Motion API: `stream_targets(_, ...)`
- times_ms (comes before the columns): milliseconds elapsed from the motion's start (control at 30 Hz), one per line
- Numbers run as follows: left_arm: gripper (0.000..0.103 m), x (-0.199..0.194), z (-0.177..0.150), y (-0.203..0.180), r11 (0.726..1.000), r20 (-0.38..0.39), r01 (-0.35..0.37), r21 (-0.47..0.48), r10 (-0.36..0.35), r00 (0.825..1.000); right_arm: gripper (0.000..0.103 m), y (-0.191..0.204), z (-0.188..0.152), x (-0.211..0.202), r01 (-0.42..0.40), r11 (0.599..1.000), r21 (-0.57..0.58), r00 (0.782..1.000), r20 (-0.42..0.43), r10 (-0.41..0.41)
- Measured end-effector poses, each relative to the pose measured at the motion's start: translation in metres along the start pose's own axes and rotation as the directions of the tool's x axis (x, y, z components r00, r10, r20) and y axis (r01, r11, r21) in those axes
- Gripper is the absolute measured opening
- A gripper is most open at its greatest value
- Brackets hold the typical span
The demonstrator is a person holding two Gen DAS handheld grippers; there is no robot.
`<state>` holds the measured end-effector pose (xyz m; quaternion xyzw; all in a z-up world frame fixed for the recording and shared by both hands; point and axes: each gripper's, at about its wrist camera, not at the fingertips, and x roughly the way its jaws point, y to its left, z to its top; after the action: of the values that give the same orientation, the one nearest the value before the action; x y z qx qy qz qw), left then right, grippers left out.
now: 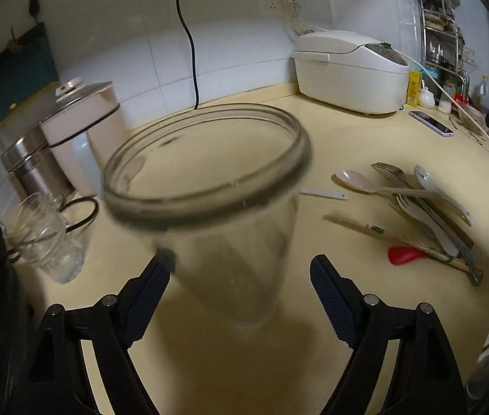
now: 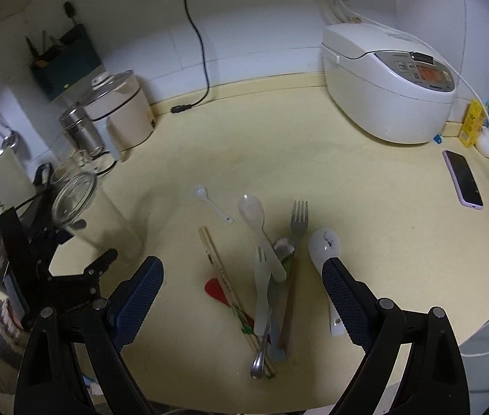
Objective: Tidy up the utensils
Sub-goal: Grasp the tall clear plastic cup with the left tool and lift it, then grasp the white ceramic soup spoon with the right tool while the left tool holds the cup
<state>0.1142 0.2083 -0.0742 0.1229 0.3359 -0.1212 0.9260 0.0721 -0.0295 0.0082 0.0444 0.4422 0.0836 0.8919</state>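
Cream surface [image 2: 365,207] under me, my left hand-held gripper [image 1: 241,273] spread around a blurred glass jar [image 1: 206,180], pad contact unclear, right hand-held gripper [image 2: 242,273] spread over piled utensils [image 2: 272,276], handles overlapping.

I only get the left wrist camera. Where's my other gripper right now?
Observer: The right gripper hangs open just above the utensil pile.
Child: What's hiding behind my big jar?
Observer: The black cable ends there. Its plug lies loose on the counter.
Child: And that white stick next to the jar?
Observer: It's a small white spoon. From the right wrist camera, its round bowl shows.
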Motion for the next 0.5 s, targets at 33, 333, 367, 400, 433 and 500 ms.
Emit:
stream_targets(33, 0.084, 0.007, 0.0, 0.002, 1.0, 0.0, 0.015, -0.014, -0.015, 1.0, 0.094, 0.0, 0.001, 0.001, 0.01, 1.0, 0.008, 1.0, -0.001, -0.01)
stream_targets(333, 0.073, 0.03, -0.007, 0.016, 0.988, 0.036, 0.096, -0.124, -0.092, 0.995, 0.094, -0.008, 0.006, 0.012, 0.045, 0.999, 0.014, 0.998, -0.036, -0.045)
stream_targets(367, 0.072, 0.031, -0.008, 0.015, 0.988, 0.034, 0.087, -0.129, -0.084, 0.996, 0.094, -0.011, 0.007, 0.013, 0.042, 0.999, 0.015, 0.998, -0.038, -0.042)
stream_targets(400, 0.072, 0.032, -0.007, 0.013, 0.988, 0.034, 0.079, -0.131, -0.075, 0.997, 0.094, -0.014, 0.009, 0.015, 0.038, 0.999, 0.016, 0.999, -0.039, -0.037)
stream_targets(433, 0.072, 0.032, -0.006, 0.012, 0.989, 0.034, 0.07, -0.134, -0.066, 0.997, 0.094, -0.017, 0.012, 0.016, 0.035, 0.999, 0.017, 0.999, -0.039, -0.034)
stream_targets(500, 0.072, 0.033, -0.006, 0.011, 0.988, 0.037, 0.063, -0.139, -0.059, 0.998, 0.094, -0.023, 0.017, 0.02, 0.027, 0.999, 0.019, 0.999, -0.039, -0.026)
